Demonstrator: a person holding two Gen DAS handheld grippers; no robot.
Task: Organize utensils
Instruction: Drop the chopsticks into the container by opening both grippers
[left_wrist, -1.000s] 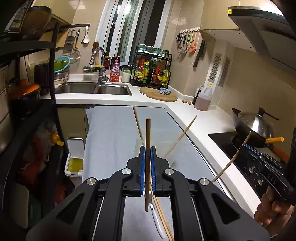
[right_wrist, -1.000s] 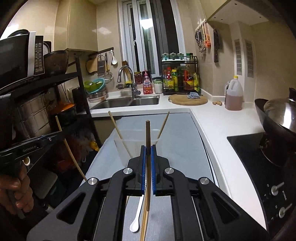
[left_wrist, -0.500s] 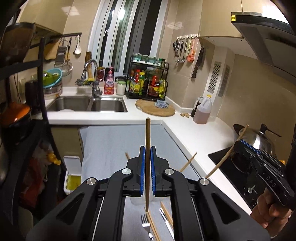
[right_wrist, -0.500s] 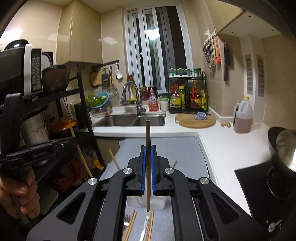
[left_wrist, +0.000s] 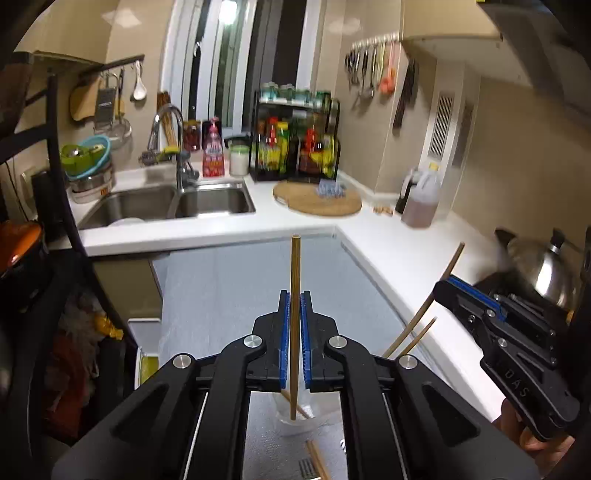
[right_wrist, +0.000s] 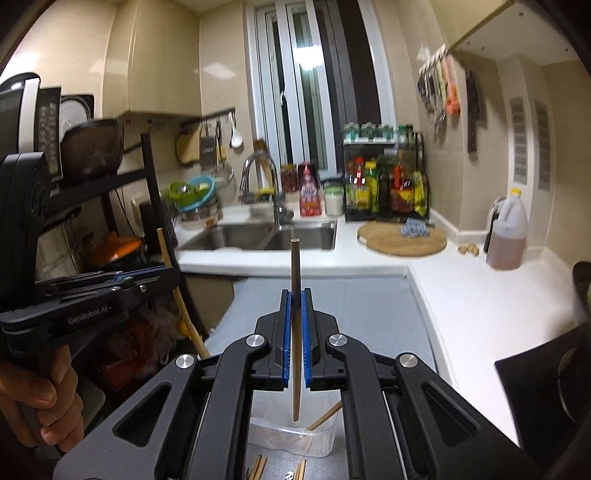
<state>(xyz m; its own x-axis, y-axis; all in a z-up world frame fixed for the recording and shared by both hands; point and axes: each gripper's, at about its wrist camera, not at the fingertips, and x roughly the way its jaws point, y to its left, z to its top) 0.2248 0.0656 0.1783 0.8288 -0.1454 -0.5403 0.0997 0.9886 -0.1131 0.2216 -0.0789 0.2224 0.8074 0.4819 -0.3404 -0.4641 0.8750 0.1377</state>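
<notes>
Left gripper (left_wrist: 294, 295): jaws closed on a chopstick (left_wrist: 295, 325), which stands upright between the blue pads; its lower end hangs over the clear container (left_wrist: 295, 421).
Right gripper (right_wrist: 294, 295): jaws closed on a second chopstick (right_wrist: 295, 328), also near upright, its lower tip just above the container's open mouth (right_wrist: 291, 439).
Clear container: near edge of the grey mat (left_wrist: 229, 295); further chopsticks (left_wrist: 413, 332) lean inside it.
Loose utensils: more chopsticks (right_wrist: 258, 467) and a fork (left_wrist: 308, 469) lie on the mat, nearer than the container.
Hands: a hand (right_wrist: 40, 398) grips the left handle; another hand (left_wrist: 535, 439) grips the right handle.
Far side: sink (left_wrist: 166, 203), round cutting board (left_wrist: 317, 199), bottle rack (left_wrist: 295, 136).
Right side: white counter (left_wrist: 399, 251), wok (left_wrist: 543, 266).
</notes>
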